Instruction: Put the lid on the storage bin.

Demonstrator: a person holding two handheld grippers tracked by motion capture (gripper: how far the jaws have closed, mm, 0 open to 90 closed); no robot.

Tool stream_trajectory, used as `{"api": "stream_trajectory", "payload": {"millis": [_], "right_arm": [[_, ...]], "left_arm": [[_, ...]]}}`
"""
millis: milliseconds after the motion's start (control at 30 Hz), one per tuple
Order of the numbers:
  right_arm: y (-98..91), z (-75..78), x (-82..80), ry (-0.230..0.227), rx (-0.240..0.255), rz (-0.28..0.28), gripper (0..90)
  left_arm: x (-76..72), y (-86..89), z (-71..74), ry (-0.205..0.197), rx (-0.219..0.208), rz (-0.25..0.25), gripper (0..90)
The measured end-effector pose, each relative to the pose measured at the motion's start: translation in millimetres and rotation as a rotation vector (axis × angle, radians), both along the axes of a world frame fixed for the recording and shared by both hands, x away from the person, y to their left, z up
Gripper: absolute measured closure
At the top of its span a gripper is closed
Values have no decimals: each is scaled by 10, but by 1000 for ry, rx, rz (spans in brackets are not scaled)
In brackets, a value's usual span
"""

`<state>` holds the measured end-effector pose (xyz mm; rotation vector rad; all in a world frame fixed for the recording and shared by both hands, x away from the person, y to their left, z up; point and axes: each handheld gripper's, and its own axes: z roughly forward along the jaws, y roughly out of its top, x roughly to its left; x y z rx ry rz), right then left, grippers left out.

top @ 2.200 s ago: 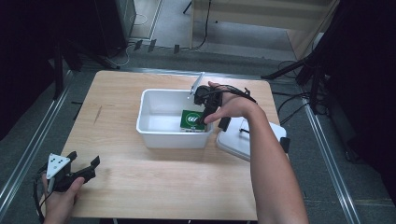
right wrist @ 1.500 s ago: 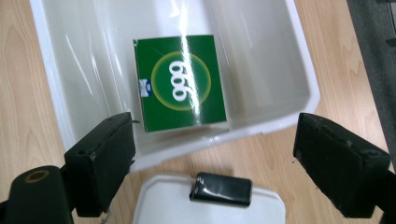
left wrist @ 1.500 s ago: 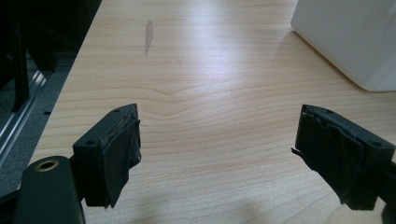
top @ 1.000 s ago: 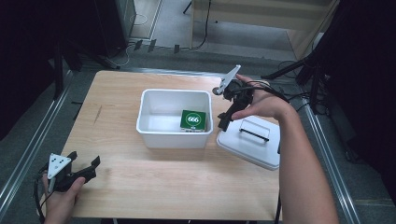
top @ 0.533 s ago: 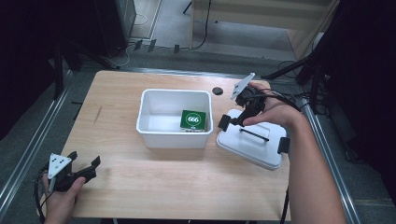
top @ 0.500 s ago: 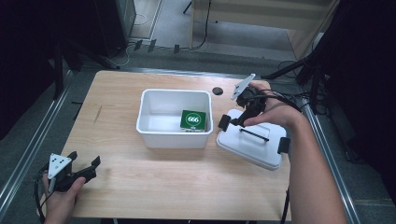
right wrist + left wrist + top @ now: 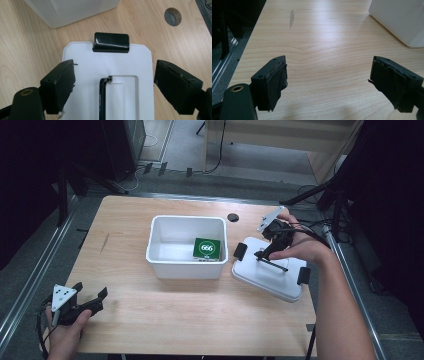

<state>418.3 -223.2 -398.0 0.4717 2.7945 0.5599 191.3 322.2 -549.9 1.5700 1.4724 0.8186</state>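
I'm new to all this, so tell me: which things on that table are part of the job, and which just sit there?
In the job:
- right gripper, jaws open above the lid
- white lid
- lid's black handle
- white bin
- green packet in the bin

Just there:
- left gripper, idle and open
- table's cable hole

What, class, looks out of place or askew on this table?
The white lid is off the white bin and lies skewed beside it, with its black handle under the open right gripper. A dark scuff marks the table. Nothing looks spilled or broken.
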Motion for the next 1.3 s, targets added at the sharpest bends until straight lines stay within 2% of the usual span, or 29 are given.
{"api": "stream_trajectory", "payload": {"millis": [167, 267, 367, 467, 733, 1300], "right_arm": [[-89, -89, -1, 9, -20, -26, 187], [-161, -135, 7, 12, -21, -43, 229], [-224, -182, -9, 26, -17, -48, 265], [-261, -245, -36, 37, -39, -50, 277], [-326, -367, -65, 50, -57, -52, 324], [-514, -580, -125, 44, -87, -82, 462]], "left_arm": [[0, -5, -2, -2, 2, 3, 147], [4, -7, -3, -1, 5, 1, 147], [2, -10, -2, 1, 8, 0, 147], [2, -11, -1, 2, 10, 0, 147], [0, -11, 0, 3, 11, -3, 147], [2, -15, -2, 2, 11, 2, 147]]}}
